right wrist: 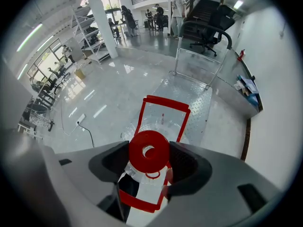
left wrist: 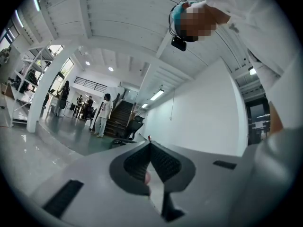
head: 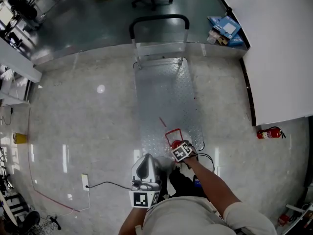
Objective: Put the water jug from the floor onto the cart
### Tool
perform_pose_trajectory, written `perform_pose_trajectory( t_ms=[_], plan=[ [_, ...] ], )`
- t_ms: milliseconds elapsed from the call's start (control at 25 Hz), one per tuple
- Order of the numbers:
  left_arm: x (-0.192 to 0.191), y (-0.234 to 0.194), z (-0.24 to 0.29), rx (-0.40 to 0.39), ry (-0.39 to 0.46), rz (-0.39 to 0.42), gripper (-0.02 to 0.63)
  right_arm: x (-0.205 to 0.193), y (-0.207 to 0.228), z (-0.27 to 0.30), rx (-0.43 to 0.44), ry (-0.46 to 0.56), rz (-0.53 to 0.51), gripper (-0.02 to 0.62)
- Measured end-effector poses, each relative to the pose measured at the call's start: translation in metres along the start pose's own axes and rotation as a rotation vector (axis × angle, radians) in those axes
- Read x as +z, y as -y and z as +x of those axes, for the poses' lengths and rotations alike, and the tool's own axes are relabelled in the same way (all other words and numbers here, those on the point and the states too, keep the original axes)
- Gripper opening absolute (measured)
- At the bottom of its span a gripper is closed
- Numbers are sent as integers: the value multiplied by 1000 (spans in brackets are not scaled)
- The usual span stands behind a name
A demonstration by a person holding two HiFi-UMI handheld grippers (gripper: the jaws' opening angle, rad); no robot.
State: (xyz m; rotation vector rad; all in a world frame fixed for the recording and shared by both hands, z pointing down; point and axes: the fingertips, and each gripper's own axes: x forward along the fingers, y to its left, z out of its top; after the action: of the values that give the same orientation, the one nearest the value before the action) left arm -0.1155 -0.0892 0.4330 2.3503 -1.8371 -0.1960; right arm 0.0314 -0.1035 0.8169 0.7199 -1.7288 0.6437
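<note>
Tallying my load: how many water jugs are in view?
1: a clear, red-capped water jug held by the right gripper at the near end of the cart. Others may be hidden behind the person.

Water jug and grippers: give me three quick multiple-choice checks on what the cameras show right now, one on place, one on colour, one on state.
1. Where is the water jug relative to the cart?
A. Right by the cart's push bar
B. At the cart's near end, far from its handle
C. On the floor well to the cart's left

2. What colour is the jug's cap?
A. Blue
B. Red
C. White

3. What state is the left gripper in?
A. Open
B. Shut on the jug
C. Shut, holding nothing

Answers:
1 B: the head view shows the jug at the deck's near edge, in the right gripper.
2 B: the right gripper view shows a red cap between the jaws.
3 C: the left gripper view shows its jaws together with nothing between them.
</note>
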Motion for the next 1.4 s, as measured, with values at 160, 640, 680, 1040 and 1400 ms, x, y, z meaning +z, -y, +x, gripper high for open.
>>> perform_pose_trajectory(
  t_ms=[160,640,680,1040,1400],
  plan=[
    [-1,-1,1,3,1,-4,-2,-6,0,0,6,4,-4,271],
    [-5,6,0,-1,0,-10,-2,-19,0,0,7,8,-8,272],
    [-5,6,0,0,0,-11,-2,-20,-1,0,7,7,-9,272],
    [-6,8,-2,-4,-3,-13,-2,-23,0,0,10,14,-8,272],
    [-3,11,0,-10,2,-10,-2,-28,-1,-3,8,12,-50,272]
  ],
)
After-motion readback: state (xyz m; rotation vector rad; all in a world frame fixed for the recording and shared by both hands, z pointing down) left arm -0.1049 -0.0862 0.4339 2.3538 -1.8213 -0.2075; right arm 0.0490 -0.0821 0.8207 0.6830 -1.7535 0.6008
